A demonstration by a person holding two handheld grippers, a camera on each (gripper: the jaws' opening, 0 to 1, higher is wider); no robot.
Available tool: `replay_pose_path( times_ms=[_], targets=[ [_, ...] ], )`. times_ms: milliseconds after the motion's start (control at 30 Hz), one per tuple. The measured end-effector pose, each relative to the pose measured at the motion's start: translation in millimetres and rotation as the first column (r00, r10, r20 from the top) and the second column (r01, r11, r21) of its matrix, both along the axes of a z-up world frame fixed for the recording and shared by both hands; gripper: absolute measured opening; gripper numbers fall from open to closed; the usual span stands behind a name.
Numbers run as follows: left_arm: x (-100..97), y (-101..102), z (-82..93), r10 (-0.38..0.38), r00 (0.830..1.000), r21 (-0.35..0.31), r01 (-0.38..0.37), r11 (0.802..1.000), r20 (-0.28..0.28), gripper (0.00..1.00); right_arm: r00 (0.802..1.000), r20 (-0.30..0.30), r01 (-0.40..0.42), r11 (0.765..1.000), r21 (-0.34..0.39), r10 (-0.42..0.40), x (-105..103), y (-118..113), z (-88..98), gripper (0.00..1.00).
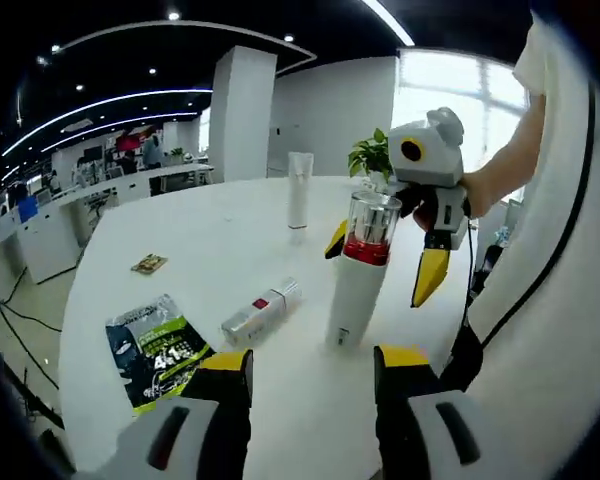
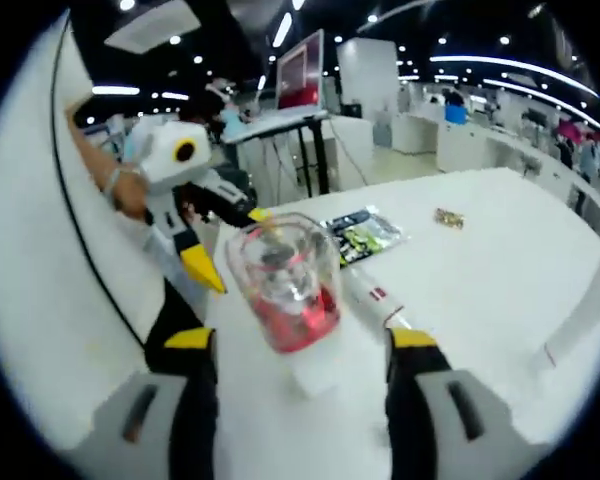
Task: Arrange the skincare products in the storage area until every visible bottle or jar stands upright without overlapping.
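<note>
White counter (image 1: 230, 250), round-edged, carries everything. L→R in left gripper view: dark/green printed pouch (image 1: 158, 350) lying flat near edge, small brown packet (image 1: 148, 264) further back, silver tube w/ red label (image 1: 260, 312) lying on its side, white tube (image 1: 299, 190) upright at the back, then the tall white bottle w/ clear cap and red insert (image 1: 363, 270), standing, maybe leaning a touch. Potted plant (image 1: 372, 155) behind it.

Right gripper (image 1: 390, 255) has yellow tips either side of the bottle's cap. In right gripper view the cap (image 2: 285, 285) sits between the jaws but there's daylight on both sides, so: spread around the cap, not clamped. Left gripper (image 1: 312, 365) is released, holding nothing, low in front of the bottle base; also seen across in right gripper view (image 2: 220, 250).

Step in hand, my read: settling that bottle upright and letting go.

How to do it well:
- check base is flat on counter before backing off; narrow base + heavy-looking cap = prob tippy
- retreat straight back, no sideways drag, or a tip clips the cap
- keep left gripper near base as a stop, not touching

Remaining, as far as visible: silver tube lies just beside the bottle's base. Needs standing up, w/ clearance from the bottle. Which end it can stand on: can't tell from here.
</note>
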State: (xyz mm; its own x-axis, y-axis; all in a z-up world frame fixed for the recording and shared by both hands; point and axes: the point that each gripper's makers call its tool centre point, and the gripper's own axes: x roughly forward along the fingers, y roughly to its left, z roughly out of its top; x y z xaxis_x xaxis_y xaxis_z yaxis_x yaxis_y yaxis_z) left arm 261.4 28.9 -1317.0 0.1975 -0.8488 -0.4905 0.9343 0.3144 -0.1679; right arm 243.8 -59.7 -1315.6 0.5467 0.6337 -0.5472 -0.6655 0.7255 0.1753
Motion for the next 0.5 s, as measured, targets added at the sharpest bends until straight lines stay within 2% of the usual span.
replay_pose_path(
  times_ms=[67, 200, 300, 500],
  targets=[
    [2.3, 5.7, 5.2, 0.064, 0.998, -0.018, -0.065, 0.998, -0.015, 0.50, 0.999, -0.018, 0.030, 0.999, 0.033, -0.030, 2.6, 3.0, -5.0, 0.65],
    [4.4, 10.1, 14.2, 0.158, 0.987, -0.048, -0.160, 0.986, -0.028, 0.49, 0.997, -0.031, 0.069, 0.996, 0.050, -0.067, 5.1, 7.9, -12.6, 0.62],
    [1.1, 9.2, 20.6, 0.183, 0.983, -0.062, -0.184, 0.981, -0.028, 0.49, 0.992, -0.048, 0.117, 0.991, 0.062, -0.114, 4.5, 10.2, -17.2, 0.58],
    [-2.5, 12.6, 18.7, 0.190, 0.981, -0.045, -0.191, 0.981, -0.031, 0.49, 0.988, -0.032, 0.155, 0.986, 0.056, -0.153, 5.8, 14.0, -19.2, 0.48]
  ],
)
